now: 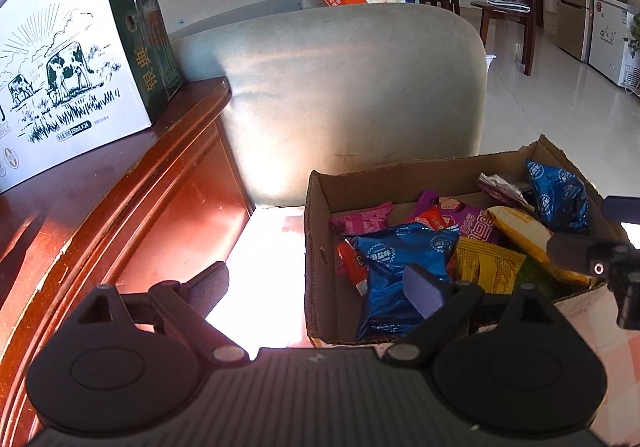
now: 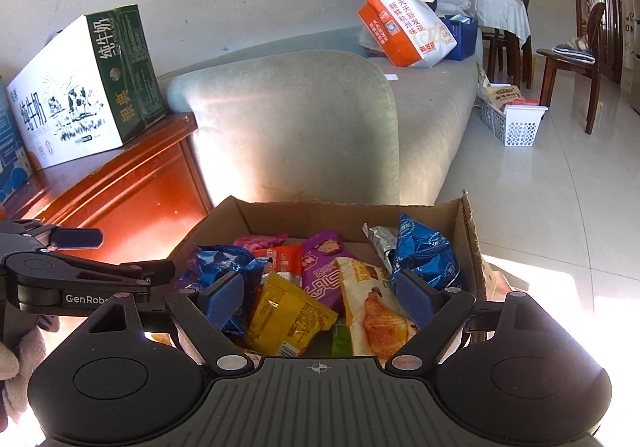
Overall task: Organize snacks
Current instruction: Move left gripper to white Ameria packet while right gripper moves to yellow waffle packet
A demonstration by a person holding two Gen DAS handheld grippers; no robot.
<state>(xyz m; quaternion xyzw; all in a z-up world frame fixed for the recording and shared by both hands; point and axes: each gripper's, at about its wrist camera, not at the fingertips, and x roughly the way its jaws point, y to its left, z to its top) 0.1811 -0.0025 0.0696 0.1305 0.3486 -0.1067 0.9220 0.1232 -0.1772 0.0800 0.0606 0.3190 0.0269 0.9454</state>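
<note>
Both sets of jaws are spread wide with nothing held. The right gripper (image 2: 322, 297) hangs over the cardboard box (image 2: 468, 231) of snack packets (image 2: 288, 311); the left gripper (image 1: 316, 293) straddles the box's left wall. Sofa (image 2: 300, 119) right behind, milk carton (image 1: 72, 59) on the wooden cabinet (image 1: 132, 183).

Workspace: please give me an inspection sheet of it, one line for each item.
Surface: wooden cabinet beside a grey sofa; floor sunlit.
Job's things: cardboard box holding snack packets, among them a yellow packet and a blue packet.
Clutter: milk carton on the cabinet.
Grippers: left gripper open, empty; right gripper open over the packets, pressing none.
Cables: nothing seen.
Surroundings: shopping bag on the sofa, white basket on the floor.
</note>
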